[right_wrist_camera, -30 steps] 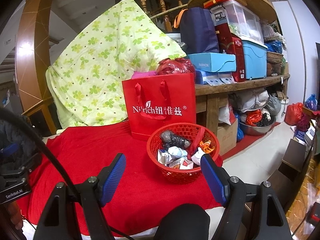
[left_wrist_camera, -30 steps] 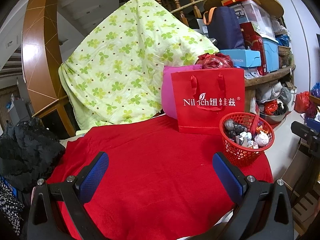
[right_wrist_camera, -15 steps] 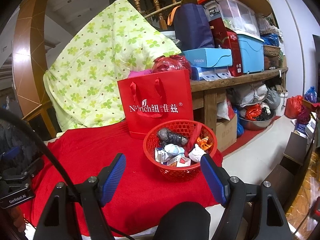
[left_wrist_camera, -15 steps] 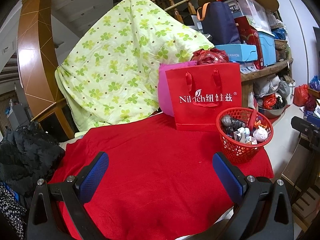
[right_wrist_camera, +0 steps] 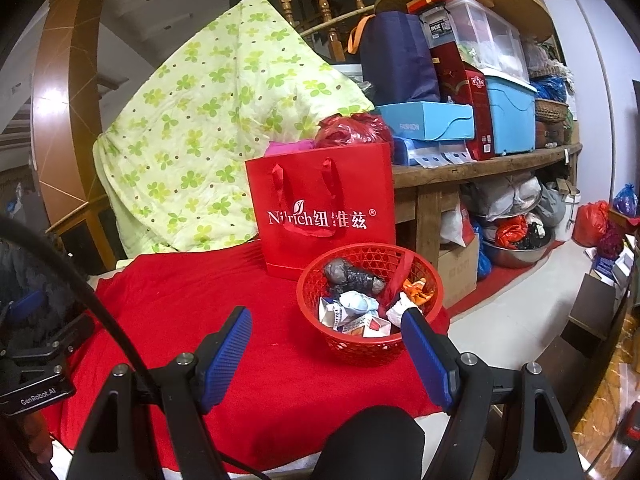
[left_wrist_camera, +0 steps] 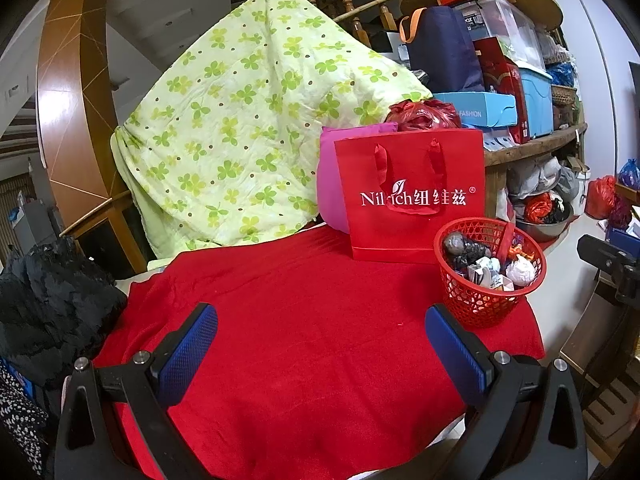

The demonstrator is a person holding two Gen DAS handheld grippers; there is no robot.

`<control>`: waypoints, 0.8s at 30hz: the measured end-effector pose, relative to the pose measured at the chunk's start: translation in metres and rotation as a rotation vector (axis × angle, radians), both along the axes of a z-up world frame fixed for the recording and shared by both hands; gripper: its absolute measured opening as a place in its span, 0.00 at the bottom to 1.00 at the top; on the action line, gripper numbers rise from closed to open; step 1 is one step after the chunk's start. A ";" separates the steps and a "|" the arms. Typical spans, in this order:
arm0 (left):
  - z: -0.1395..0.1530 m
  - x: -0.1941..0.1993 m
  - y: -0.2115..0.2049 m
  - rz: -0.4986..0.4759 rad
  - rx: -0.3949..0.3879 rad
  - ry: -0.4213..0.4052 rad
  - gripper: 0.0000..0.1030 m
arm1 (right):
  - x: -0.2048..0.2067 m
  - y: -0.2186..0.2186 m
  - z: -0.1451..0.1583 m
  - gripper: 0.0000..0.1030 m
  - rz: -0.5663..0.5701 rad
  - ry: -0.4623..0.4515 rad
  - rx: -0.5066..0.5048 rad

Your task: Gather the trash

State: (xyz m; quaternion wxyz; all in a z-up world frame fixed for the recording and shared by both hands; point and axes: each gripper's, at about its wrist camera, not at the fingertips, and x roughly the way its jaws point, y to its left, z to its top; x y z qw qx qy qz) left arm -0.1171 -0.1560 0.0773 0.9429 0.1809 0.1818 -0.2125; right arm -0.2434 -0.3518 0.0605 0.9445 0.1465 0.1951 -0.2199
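Presently, the left gripper [left_wrist_camera: 321,350] is being held wide apart with nothing between its blue pads, above bare red cloth [left_wrist_camera: 304,320]. The right gripper [right_wrist_camera: 326,354] is likewise being held wide and empty, just short of the red basket [right_wrist_camera: 370,340]. The trash [right_wrist_camera: 352,304], crumpled paper, wrappers and dark wads, is being kept inside that basket, near the table's right edge. A red paper bag [right_wrist_camera: 320,208] is being stood upright directly behind it. No loose trash is being observed on the cloth, so collection is judged largely complete.
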 end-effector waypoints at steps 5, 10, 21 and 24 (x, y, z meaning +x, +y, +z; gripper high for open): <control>0.000 0.000 0.000 0.001 -0.001 0.000 1.00 | 0.002 0.006 0.002 0.78 0.002 0.002 -0.007; 0.000 0.001 0.003 0.003 -0.007 0.004 1.00 | 0.002 0.008 0.002 0.78 0.003 0.003 -0.007; -0.002 0.002 0.005 0.002 -0.008 0.013 1.00 | 0.003 0.010 0.003 0.78 0.002 0.004 -0.008; -0.004 0.003 0.006 0.002 -0.010 0.019 1.00 | 0.003 0.009 0.002 0.78 0.003 0.004 -0.008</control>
